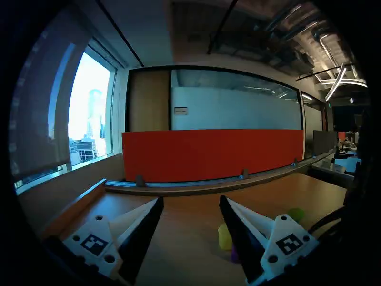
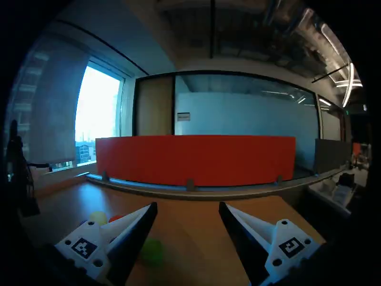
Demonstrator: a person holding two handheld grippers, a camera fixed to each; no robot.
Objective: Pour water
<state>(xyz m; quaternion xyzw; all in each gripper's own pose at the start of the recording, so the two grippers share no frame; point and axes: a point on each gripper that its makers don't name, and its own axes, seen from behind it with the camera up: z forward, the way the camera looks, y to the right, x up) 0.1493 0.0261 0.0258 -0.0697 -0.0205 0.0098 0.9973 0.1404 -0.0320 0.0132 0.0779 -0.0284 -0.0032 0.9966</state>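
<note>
Though agape, left gripper (image 1: 191, 199) near purple object (image 1: 234, 255) — half-hidden.

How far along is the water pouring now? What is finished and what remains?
Nothing looks done yet. The left gripper and the right gripper are both open and hold nothing. A yellow object and a green object sit on the desk, too blurred to tell if they are cups. Left to do, probably: grasp a container and pour.

Both views face the red partition (image 1: 212, 155) across the desk (image 1: 190, 229).
</note>
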